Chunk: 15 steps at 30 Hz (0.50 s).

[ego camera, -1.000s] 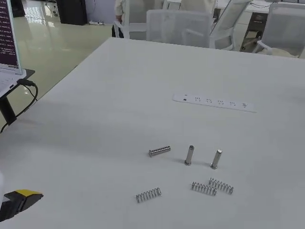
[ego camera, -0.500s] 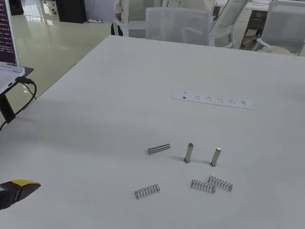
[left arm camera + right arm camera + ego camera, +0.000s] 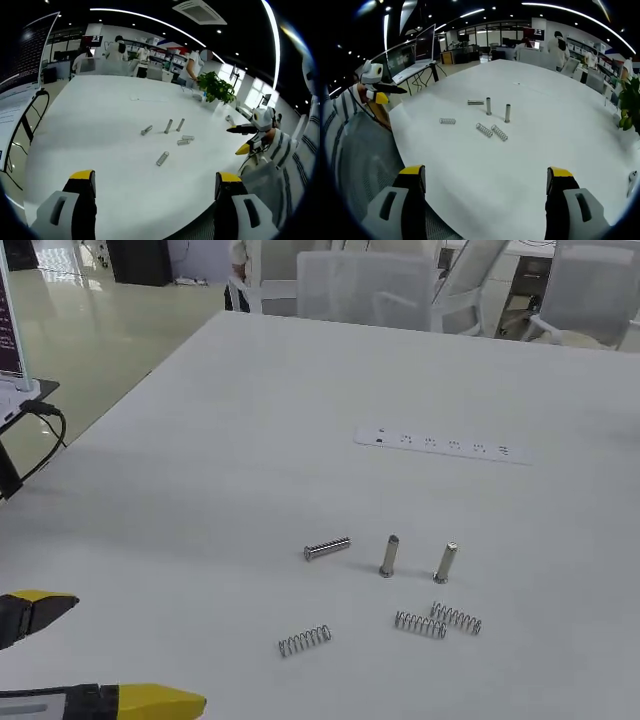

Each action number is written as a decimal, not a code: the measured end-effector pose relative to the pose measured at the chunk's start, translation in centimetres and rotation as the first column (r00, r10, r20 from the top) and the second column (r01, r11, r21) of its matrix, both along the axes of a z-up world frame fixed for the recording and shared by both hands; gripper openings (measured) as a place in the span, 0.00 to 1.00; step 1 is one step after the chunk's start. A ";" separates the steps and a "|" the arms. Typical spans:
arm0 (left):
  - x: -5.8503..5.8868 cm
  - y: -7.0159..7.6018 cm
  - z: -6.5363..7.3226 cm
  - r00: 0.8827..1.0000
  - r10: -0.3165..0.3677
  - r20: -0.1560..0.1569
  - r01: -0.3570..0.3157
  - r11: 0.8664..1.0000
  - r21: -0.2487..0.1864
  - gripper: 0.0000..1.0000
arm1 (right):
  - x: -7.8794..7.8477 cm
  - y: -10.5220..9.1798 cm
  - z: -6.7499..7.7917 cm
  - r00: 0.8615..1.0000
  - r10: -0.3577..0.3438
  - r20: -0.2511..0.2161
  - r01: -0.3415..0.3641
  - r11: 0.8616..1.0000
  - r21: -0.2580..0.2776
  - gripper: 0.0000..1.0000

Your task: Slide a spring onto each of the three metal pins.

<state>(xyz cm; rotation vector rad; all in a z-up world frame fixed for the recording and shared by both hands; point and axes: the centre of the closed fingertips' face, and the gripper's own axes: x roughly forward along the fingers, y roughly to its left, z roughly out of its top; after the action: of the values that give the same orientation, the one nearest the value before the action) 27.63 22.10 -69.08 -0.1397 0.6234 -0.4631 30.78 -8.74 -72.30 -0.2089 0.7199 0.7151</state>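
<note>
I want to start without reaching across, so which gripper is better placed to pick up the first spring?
Probably left. The left gripper, open, faces the lone spring, the nearest thing ahead of it. The right gripper, also open, faces the two springs lying close together, likely harder to grab singly.

On your tabletop [image 3: 200, 460], a row: lying pin [image 3: 327, 548] at left, middle pin [image 3: 389, 556] and right pin [image 3: 446, 563] upright. Nearer you, the left spring [image 3: 304, 641] lies apart; the middle spring [image 3: 420, 624] sits just beside the right spring [image 3: 458, 618]. A power strip [image 3: 440, 444] lies behind.
</note>
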 end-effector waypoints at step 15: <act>3.2 -0.9 -0.3 0.999 -0.046 0.006 0.045 0.999 0.028 0.96 | -0.7 0.5 0.0 1.000 -0.016 -0.002 0.016 1.000 0.024 0.99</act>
<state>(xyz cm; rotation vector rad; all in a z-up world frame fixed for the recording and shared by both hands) 30.87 21.19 -69.35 -0.0977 0.6270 -0.4985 30.08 -8.19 -72.26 -0.1809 0.7135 0.7082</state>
